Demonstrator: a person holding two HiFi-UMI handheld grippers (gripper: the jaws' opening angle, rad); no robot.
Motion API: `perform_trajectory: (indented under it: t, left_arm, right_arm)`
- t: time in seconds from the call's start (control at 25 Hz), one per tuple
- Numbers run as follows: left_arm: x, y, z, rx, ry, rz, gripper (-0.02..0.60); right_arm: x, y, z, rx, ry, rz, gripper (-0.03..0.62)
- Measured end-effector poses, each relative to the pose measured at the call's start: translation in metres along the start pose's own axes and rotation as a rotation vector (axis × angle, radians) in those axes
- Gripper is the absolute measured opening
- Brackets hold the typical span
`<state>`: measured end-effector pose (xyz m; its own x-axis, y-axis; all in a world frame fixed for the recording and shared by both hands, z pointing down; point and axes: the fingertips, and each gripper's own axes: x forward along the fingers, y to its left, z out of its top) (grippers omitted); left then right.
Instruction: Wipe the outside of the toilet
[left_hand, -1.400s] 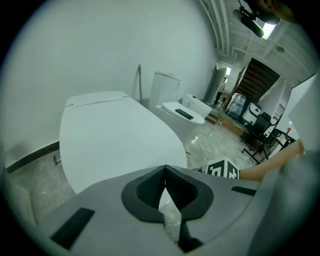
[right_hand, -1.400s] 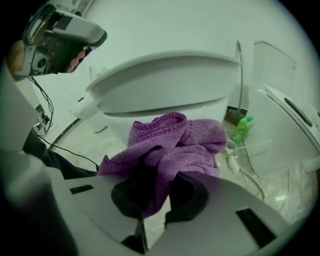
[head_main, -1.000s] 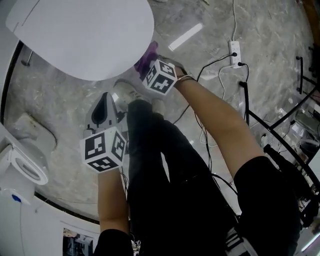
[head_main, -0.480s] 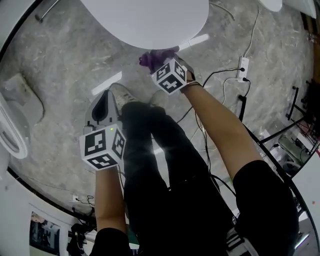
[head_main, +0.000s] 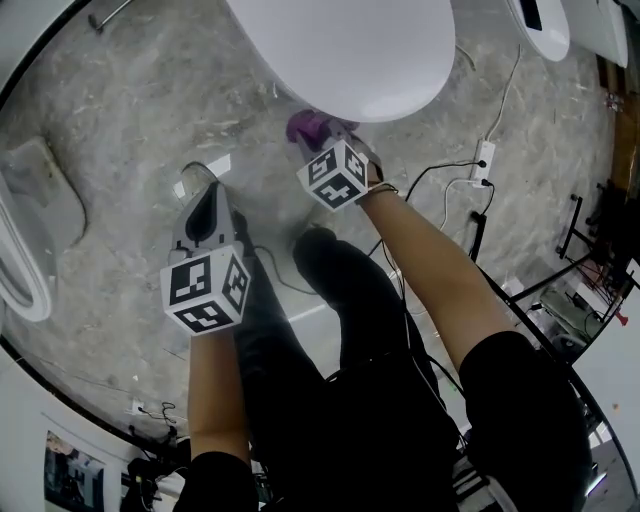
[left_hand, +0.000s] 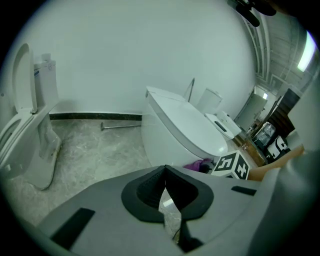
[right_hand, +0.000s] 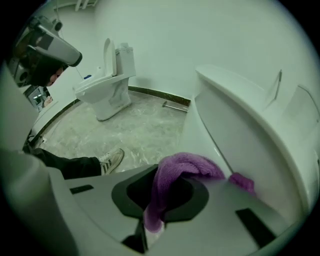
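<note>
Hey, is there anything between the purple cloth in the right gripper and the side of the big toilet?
Nothing visible. The right gripper is shut on the cloth, and the cloth lies right at the toilet's outer wall, seemingly touching it.

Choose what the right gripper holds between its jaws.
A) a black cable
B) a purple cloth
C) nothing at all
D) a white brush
B: in the right gripper view, a purple cloth hangs pinched between the jaws of the right gripper, next to the side of the white toilet.
</note>
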<state>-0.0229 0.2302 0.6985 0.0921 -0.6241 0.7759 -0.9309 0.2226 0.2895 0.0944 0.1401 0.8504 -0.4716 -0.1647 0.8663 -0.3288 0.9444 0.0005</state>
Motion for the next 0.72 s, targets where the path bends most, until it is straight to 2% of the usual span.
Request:
perform_trajectory:
  t: [0.28, 0.44, 0.72]
  left_arm:
    - [0.016, 0.035, 0.046, 0.032, 0.014, -0.063, 0.008]
    - [0.017, 0.062, 0.076, 0.056, 0.025, -0.083, 0.008]
    - [0.021, 0.139, 0.117, 0.052, 0.068, -0.079, 0.008]
  right_arm:
    - [0.014, 0.006, 0.073, 0.039, -0.057, -0.042, 0.046]
    - [0.030, -0.008, 0.119, 0.093, -0.068, -0.132, 0.046]
    - [0.073, -0.040, 0.188, 0.183, -0.036, -0.303, 0.046]
